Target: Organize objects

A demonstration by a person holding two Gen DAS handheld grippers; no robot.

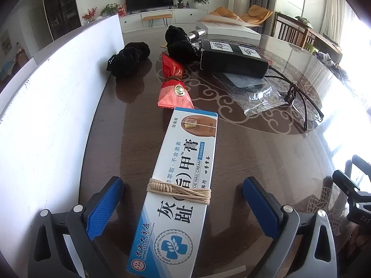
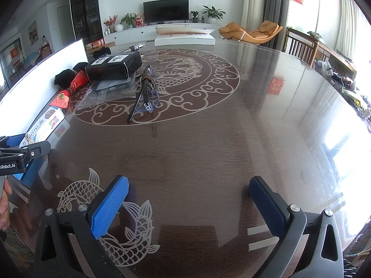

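Nail cream box [image 1: 178,185] lies flat on the surface [image 1: 255,150] between the left gripper [image 1: 183,199]'s released fingers, untouched, long axis running away along them; right gripper [image 2: 189,199], spread and empty, sits well apart.

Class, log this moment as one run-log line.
left gripper: open, astride nail cream box | right gripper: open, empty | box on table

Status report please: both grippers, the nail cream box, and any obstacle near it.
Left gripper open, nail cream box between the fingers, pads clear of it. Right gripper open, empty. Red packet just beyond the box's far end; white board alongside.
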